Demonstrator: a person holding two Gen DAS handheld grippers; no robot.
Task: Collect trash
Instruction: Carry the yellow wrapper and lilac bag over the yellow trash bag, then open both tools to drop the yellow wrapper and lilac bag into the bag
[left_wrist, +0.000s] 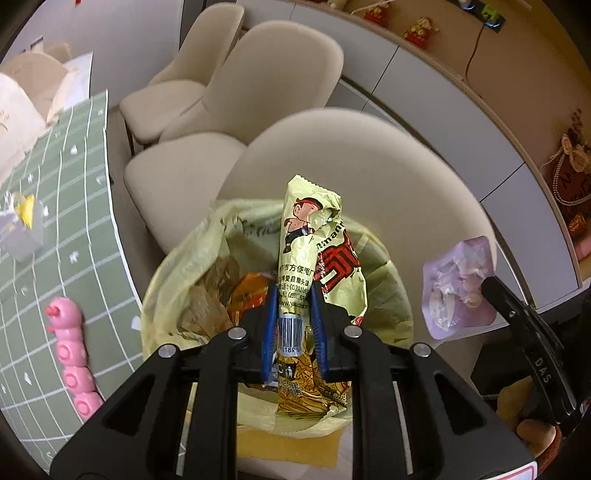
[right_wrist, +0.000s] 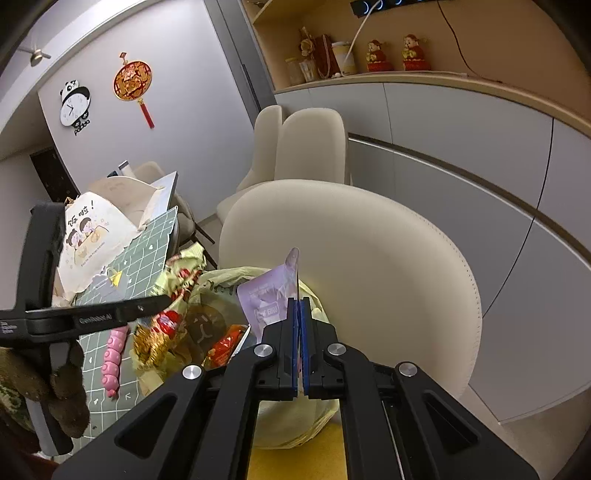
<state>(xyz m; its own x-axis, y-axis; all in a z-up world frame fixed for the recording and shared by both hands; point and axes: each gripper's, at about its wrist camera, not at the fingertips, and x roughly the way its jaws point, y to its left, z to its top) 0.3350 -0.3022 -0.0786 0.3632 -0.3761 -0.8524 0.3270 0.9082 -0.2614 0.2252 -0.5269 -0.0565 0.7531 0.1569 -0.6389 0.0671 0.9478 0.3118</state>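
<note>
Crinkly yellow-green foil noodle wrapper (left_wrist: 314, 258), light and slippery, is pinched mid-length by left gripper (left_wrist: 293, 325); thin lilac plastic pouch (right_wrist: 269, 295) is clamped edgewise by right gripper (right_wrist: 298, 332).

The snack wrapper (left_wrist: 314, 254) is glossy, crinkled printed foil. The bin liner (left_wrist: 173, 280) is thin, matt yellowish plastic. The chair (right_wrist: 369, 258) looks smooth and matt.

Three chairs (left_wrist: 354, 177); two wrappers (left_wrist: 314, 236); one bag (left_wrist: 177, 258)
</note>
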